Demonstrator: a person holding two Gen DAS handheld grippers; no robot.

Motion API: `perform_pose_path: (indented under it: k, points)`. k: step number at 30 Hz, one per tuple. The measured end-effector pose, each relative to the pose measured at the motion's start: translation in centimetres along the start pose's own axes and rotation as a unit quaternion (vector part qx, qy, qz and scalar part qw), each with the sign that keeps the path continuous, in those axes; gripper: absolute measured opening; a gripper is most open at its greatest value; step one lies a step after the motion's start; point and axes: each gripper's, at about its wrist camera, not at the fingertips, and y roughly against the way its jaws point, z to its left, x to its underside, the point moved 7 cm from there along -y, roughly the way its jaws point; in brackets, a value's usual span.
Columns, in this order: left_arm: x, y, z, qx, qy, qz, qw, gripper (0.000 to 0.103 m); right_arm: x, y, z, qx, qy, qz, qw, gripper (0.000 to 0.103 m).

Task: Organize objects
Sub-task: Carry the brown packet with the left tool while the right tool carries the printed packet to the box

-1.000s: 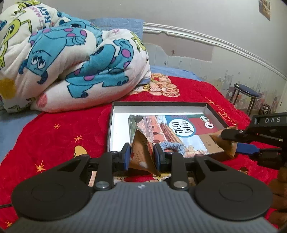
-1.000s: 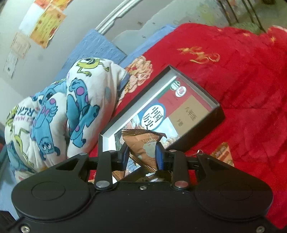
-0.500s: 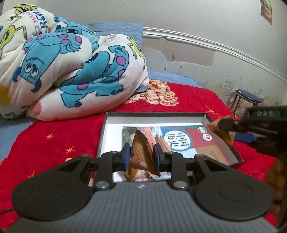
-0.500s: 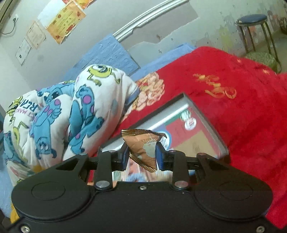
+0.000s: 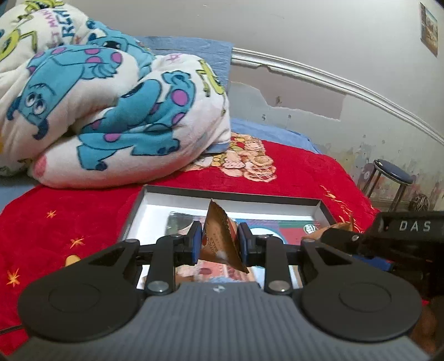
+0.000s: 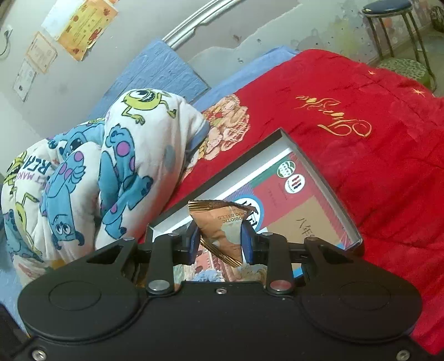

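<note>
- The left gripper (image 5: 219,244) pinches a small brown-and-gold snack packet (image 5: 220,241); its blue pads press on the packet's two sides, and the packet stands on edge with a pointed tip toward 12 o'clock.
- The right gripper (image 6: 220,240) is clamped on a second snack packet (image 6: 219,227) of the same kind, printed with "CHOC BALLS"; the crimped top edge of this one lies toward 12 o'clock, above the pads.
- In the left wrist view the right gripper (image 5: 337,233) comes in from 3 o'clock, its black body marked "DAS", with a scrap of its brown packet (image 5: 327,232) showing at its tip.
- Both packets hang over a shallow dark-rimmed box (image 5: 177,191), (image 6: 313,166) with a white inner wall. The box lies on a red blanket (image 5: 69,216), (image 6: 360,172).
- Inside the box lies a flat printed book or sheet (image 6: 294,200) in red, tan and teal with round logos.
- A rolled cartoon-monster quilt (image 5: 111,111), (image 6: 97,177) sits toward 10 o'clock of the box in the left wrist view, resting on the red blanket.
- A dark-seated stool (image 5: 392,177), (image 6: 388,8) stands off the bed, toward 3 o'clock in the left wrist view and 1 o'clock in the right.
- Paper certificates (image 6: 80,25) hang on the wall at 11 o'clock in the right wrist view.
</note>
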Motion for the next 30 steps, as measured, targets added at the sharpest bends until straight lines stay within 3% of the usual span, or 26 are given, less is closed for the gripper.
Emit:
perform_pose_path:
  k: [5, 10, 14, 30]
  points:
    - [-0.1, -0.8, -2.0, -0.004, -0.025, -0.015, 0.9996, 0.031, -0.2, -0.5, -1.5, 0.0, -0.029, 0.008, 1.0, 0.03]
    - [-0.1, -2.3, -3.2, 0.006, -0.004, 0.0, 1.0, 0.031, -0.9, -0.3, -3.0, 0.008, -0.05, -0.001, 0.999, 0.03]
    - [0.6, -2.6, -4.4, 0.01, -0.024, -0.001, 0.9997, 0.031, -1.4, 0.1, -3.7, 0.01, -0.061, -0.011, 0.998, 0.03]
    - [2.8, -2.8, -4.7, 0.024, -0.029, 0.023, 0.999, 0.031, -0.8, -0.4, -3.6, 0.013, -0.062, -0.001, 0.998, 0.03]
